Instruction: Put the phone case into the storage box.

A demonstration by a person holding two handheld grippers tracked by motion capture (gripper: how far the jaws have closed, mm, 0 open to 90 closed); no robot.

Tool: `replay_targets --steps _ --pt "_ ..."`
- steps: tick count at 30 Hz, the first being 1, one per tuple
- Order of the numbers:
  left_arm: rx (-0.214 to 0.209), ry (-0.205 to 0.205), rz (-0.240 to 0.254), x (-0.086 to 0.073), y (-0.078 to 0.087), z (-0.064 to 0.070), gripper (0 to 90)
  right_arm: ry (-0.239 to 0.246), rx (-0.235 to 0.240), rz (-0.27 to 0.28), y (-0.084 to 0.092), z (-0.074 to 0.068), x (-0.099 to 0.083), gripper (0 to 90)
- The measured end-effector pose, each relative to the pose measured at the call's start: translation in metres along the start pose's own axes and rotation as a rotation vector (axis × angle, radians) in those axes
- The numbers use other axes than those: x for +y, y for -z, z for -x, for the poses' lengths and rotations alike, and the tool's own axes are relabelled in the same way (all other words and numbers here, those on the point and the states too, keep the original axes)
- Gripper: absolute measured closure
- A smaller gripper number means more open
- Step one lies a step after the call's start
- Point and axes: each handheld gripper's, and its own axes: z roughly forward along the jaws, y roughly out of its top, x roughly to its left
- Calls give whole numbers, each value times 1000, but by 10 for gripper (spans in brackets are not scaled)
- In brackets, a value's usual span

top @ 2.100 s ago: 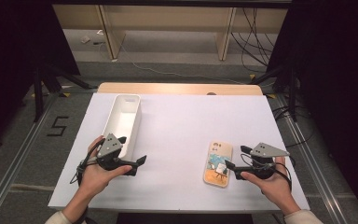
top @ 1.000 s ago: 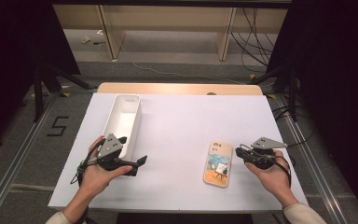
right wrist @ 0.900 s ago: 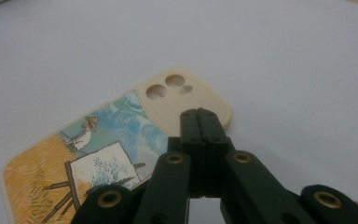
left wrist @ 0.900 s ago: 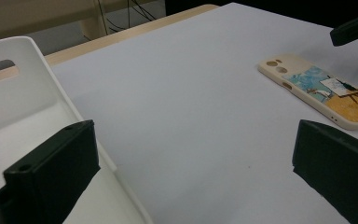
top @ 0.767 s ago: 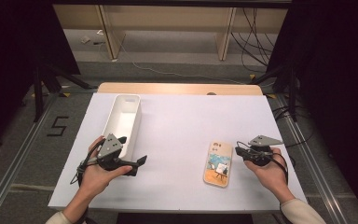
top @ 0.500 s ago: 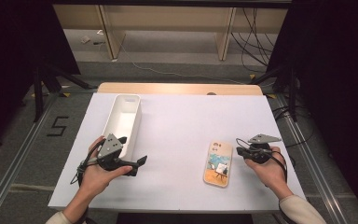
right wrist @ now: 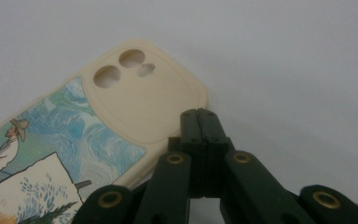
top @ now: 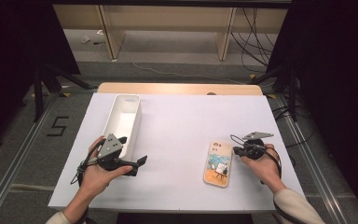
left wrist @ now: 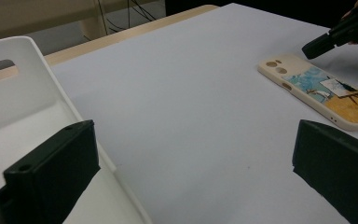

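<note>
A cream phone case [top: 219,163] with a painted picture lies flat at the right of the white table, its camera cut-outs at the far end. My right gripper [top: 235,150] is shut with nothing between its jaws. Its tip [right wrist: 199,114] sits low at the case's [right wrist: 121,107] right edge, beside the cut-out corner; I cannot tell whether it touches. My left gripper [top: 138,165] rests at the front left, open and empty, pointing toward the case [left wrist: 321,91]. In the left gripper view, the left gripper [left wrist: 191,172] has bare table between its jaws, and the right gripper [left wrist: 326,39] shows beyond.
A long white tray [top: 109,121] stands at the left, right beside my left hand, and its wall [left wrist: 23,93] is close to the left jaw. A wooden strip [top: 177,87] borders the table's far edge. Dark stands and cables lie on the floor around.
My right gripper has slid away from me along the case's right edge, from its middle to the camera end, and sunk a little. The jaws stayed shut. The left hand has kept still.
</note>
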Motion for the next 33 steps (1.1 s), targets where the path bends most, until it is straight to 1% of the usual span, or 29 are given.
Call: replay_targets --steps 2,3,4,6,9,15,16,21,25,27,29,31,32,33 --pt "0 -5 -1 0 0 0 0 4 2 -1 -2 0 0 900" --pt "-2 -2 0 0 0 0 0 -4 -1 -14 -5 -1 2 900" --pt "-1 -2 1 0 0 0 0 -4 -1 -14 -5 -1 2 900" --pt "-1 -5 1 0 0 0 0 -11 -13 -21 -9 -1 3 900" --pt "-2 0 1 0 1 0 0 -19 -14 -22 -11 0 5 900" --pt "-1 -4 0 0 0 0 0 -34 -16 -21 -20 -1 12 900" --pt "-1 -4 0 0 0 0 0 -27 -17 -18 -22 -1 13 900" --pt "-2 -5 -2 -1 0 0 0 -30 -12 -10 -30 -3 21 900" --pt "-2 -6 -1 0 0 0 0 -22 -8 -4 -34 -5 25 900" --pt "-2 -6 -1 0 0 0 0 1 -4 3 -39 -7 29 900" --pt "-2 -5 -1 0 0 0 0 10 3 11 -42 -9 32 900" --pt "-1 -6 -1 0 0 0 0 9 5 11 -42 -10 33 900" --pt "-1 -6 -1 0 0 0 0 27 7 19 -45 -12 36 900" --pt "-2 -5 -2 -1 0 0 0 27 7 19 -45 -12 36 900"
